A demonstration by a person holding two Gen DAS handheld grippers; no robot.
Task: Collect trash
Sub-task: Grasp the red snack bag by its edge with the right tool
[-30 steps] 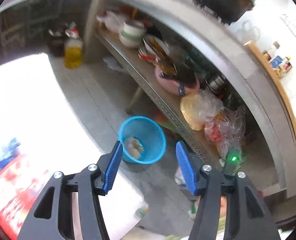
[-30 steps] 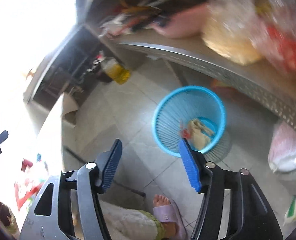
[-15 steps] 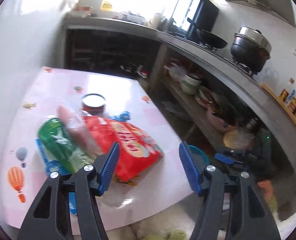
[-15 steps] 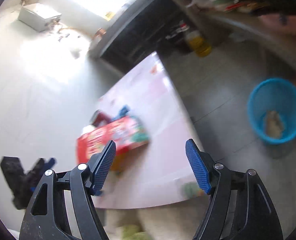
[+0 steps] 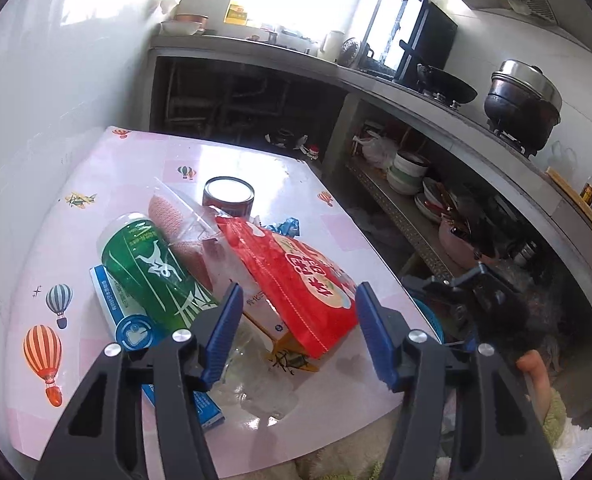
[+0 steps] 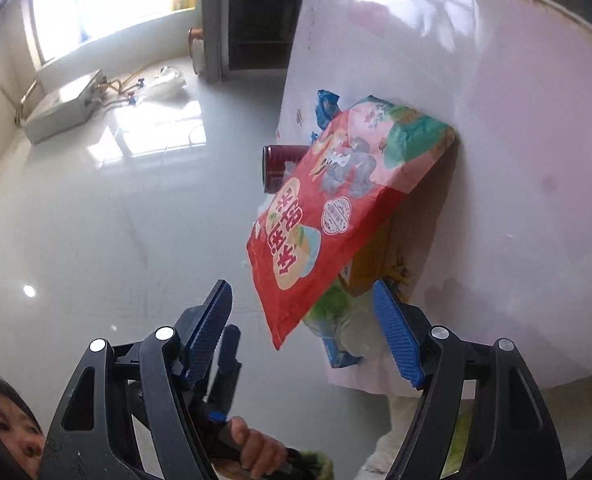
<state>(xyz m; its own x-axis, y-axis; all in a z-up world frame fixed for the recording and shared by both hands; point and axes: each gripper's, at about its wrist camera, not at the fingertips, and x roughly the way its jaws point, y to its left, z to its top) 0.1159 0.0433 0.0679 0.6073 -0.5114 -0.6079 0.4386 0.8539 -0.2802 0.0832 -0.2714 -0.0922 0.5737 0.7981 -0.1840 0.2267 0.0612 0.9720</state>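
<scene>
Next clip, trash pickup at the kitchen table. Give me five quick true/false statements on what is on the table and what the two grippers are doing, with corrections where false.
1. The red snack bag lies on top of the pile on the table. True.
2. The left gripper is clamped on the green can. False: its jaws stand open and empty, the can lies beyond them, untouched.
3. A dark red tin stands upright behind the pile. True.
4. The right gripper holds the red snack bag. False: its jaws have just been opening; the bag's corner hangs between them ungripped.
5. The table is bare wood. False: a pink cloth with hot-air balloon prints covers it.
</scene>
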